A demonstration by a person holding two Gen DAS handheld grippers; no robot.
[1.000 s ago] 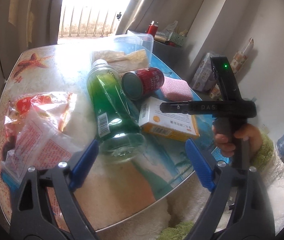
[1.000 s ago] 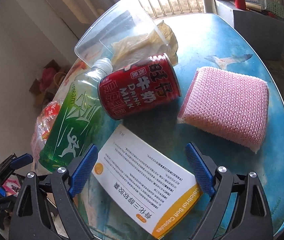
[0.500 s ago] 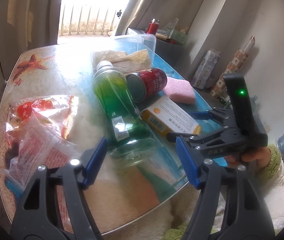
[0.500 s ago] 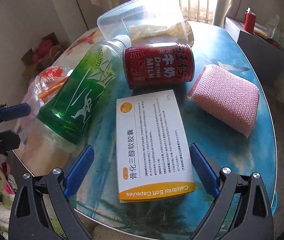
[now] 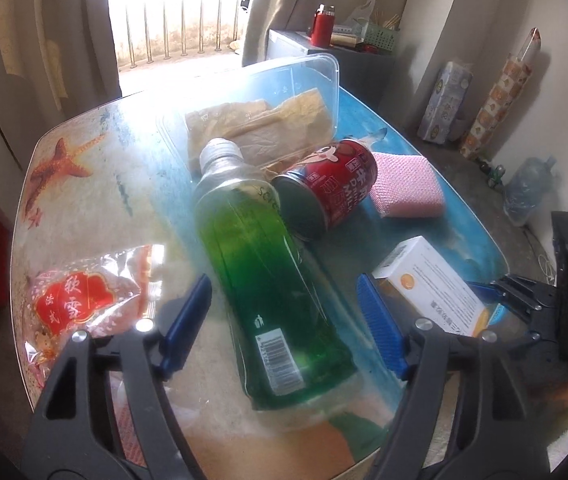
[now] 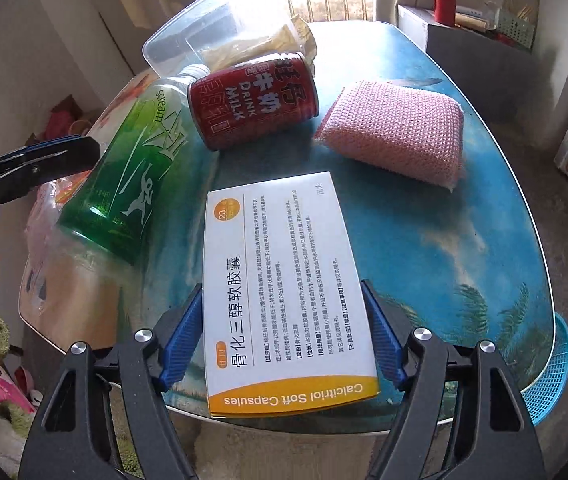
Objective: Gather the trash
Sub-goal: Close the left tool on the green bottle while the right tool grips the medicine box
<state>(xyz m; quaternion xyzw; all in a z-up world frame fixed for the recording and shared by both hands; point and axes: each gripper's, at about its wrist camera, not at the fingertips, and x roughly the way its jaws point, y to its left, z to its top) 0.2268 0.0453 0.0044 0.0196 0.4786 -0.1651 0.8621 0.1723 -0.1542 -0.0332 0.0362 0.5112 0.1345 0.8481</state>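
Cardboard capsule box (image 6: 288,292) sits between my closing right gripper (image 6: 284,344) pads; it could crush or skid. My left gripper (image 5: 284,328) opens astride the green bottle (image 5: 271,292).

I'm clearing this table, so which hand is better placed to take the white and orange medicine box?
Right. The right gripper already has its closing fingers straddling the medicine box; the left gripper brackets the green bottle.

On the surface (image 6: 484,240) the bottle (image 6: 131,176) lies left of the box (image 6: 284,292). The can (image 6: 251,106) lies behind the box, touching the bottle; the sponge (image 6: 396,132) lies right of it, the tub (image 6: 203,40) behind.
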